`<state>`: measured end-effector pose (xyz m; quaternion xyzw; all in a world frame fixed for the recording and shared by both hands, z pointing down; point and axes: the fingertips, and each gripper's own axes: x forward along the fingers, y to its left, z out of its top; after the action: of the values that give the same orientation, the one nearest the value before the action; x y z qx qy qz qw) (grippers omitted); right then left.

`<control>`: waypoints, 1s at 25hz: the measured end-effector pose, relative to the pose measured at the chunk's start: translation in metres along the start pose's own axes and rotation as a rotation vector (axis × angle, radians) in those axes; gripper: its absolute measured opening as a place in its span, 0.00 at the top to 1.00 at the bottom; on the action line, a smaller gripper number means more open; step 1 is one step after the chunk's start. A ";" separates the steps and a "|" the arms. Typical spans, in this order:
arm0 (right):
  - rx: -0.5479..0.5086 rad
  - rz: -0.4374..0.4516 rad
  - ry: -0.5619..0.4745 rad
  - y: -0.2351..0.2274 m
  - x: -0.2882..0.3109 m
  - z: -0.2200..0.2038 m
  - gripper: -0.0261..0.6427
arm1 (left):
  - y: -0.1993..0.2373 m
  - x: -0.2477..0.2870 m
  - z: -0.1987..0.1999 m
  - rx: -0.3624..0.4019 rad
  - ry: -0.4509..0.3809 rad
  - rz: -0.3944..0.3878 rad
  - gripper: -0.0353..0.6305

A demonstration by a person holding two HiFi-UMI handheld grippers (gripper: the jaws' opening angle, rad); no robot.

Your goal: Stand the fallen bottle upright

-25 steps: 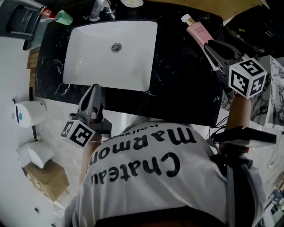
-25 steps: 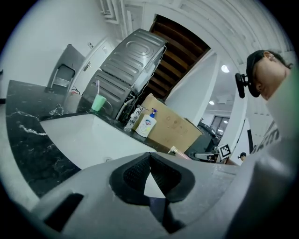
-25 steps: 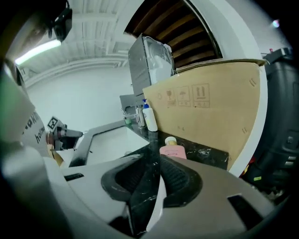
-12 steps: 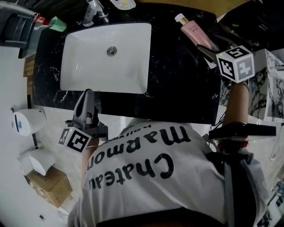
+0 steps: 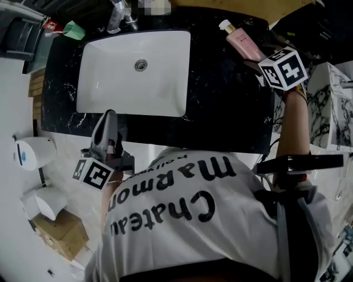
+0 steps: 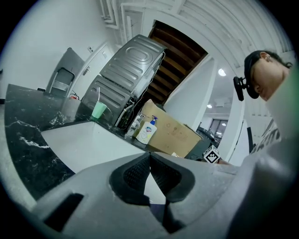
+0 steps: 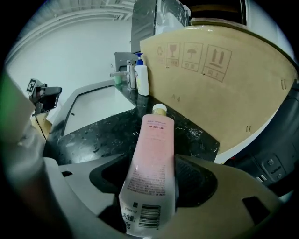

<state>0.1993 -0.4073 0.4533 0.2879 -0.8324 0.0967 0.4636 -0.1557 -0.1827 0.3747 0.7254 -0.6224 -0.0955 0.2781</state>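
Note:
A pink bottle (image 5: pixel 240 38) with a cream cap lies on its side on the black marble counter (image 5: pixel 220 104), at the back right. My right gripper (image 5: pixel 255 60) is at its bottom end. In the right gripper view the bottle (image 7: pixel 153 149) lies between the two pads, cap pointing away. The jaws have just been opening and stand wide around it; a gap shows at the left pad (image 7: pixel 114 175). My left gripper (image 5: pixel 109 117) hangs shut by the counter's front edge, below the sink, with nothing in it (image 6: pixel 149 156).
A white sink (image 5: pixel 91 93) fills the counter's left half, with a faucet (image 5: pixel 118 14) and green cup (image 5: pixel 73 30) behind. A soap dispenser (image 7: pixel 141 77) stands by the faucet. A large cardboard sheet (image 7: pixel 219 70) leans just right of the bottle. A box (image 5: pixel 58 234) sits on the floor.
My right gripper has come down and forward onto the bottle's bottom end, tilting downward, and its jaws have gone from shut to wide apart around the bottle. The left gripper has stayed put.

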 end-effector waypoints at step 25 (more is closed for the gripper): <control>0.120 0.086 0.250 -0.001 0.027 -0.018 0.52 | 0.021 -0.036 0.033 -0.009 -0.105 -0.008 0.93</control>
<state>0.2021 -0.4113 0.4858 0.2651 -0.7723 0.2012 0.5410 -0.1968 -0.1592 0.3509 0.7205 -0.6329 -0.1373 0.2481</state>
